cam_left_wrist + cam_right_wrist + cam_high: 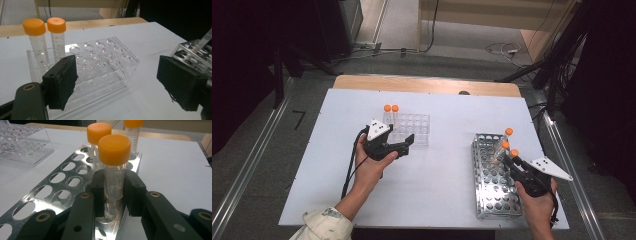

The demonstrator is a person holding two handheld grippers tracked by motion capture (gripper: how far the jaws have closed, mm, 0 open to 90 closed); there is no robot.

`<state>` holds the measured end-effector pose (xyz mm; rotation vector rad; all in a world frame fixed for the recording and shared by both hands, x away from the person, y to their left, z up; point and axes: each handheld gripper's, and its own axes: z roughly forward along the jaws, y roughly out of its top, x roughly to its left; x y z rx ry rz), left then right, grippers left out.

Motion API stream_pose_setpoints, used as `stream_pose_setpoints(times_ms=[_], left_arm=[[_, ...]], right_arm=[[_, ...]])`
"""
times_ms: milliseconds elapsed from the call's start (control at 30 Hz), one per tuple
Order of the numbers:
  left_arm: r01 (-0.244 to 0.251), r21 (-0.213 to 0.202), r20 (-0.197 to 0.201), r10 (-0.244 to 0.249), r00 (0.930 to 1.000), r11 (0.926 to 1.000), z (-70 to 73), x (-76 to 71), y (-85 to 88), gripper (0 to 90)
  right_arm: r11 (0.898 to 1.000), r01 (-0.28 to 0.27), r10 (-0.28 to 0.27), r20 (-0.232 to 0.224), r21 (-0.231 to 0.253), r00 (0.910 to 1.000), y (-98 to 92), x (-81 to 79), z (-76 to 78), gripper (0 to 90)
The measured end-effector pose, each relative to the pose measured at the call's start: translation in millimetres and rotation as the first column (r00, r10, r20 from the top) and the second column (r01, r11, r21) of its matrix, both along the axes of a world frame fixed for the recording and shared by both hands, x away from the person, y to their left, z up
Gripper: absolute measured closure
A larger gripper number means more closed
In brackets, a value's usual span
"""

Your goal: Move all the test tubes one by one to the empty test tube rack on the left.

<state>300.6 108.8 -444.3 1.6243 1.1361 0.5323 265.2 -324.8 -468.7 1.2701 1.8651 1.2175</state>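
I see the desk (362, 200) evenly bright from overhead, surroundings dark. Glare on metal rack (62, 185). Soft shadows. Gripper views slightly soft, near jaws blurred.

— Can you read anything from where you hold the left gripper (117, 82)?

— Just ahead of its jaws, the clear rack (100, 62) bears small red marks beside its holes, too small for you to read.

— And the tubes?

— The tube (114, 170) between your right gripper's (113, 195) jaws shows printed scale lines; no figure is legible.
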Motion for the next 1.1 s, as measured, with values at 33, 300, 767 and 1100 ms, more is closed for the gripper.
stream_pose_setpoints(times_ms=[33,300,767,1100], left_arm=[[0.001,0.001,0.001,-0.001,1.0000,1.0000,0.1,-0.1,0.1,17.5],[0.005,-0.002,0.003,-0.005,1.0000,1.0000,-0.2,0.3,-0.4,17.5],[0.026,0.005,0.012,-0.026,0.9996,0.9997,-0.1,-0.3,-3.5,13.0],[0.037,0.005,0.024,-0.037,0.9990,0.9993,4.9,-3.0,-5.3,12.7]], right_arm=[[1.000,0.000,0.000,0.002,-0.001,1.0000,-0.3,0.0,0.4,71.4],[1.000,0.017,-0.019,0.061,0.023,0.9980,-0.7,-5.1,17.0,71.7],[0.998,0.012,-0.021,0.130,0.069,0.9913,-3.6,-24.3,57.7,71.7],[0.993,-0.095,0.085,0.126,0.075,0.9883,22.4,-32.3,67.2,71.6]])
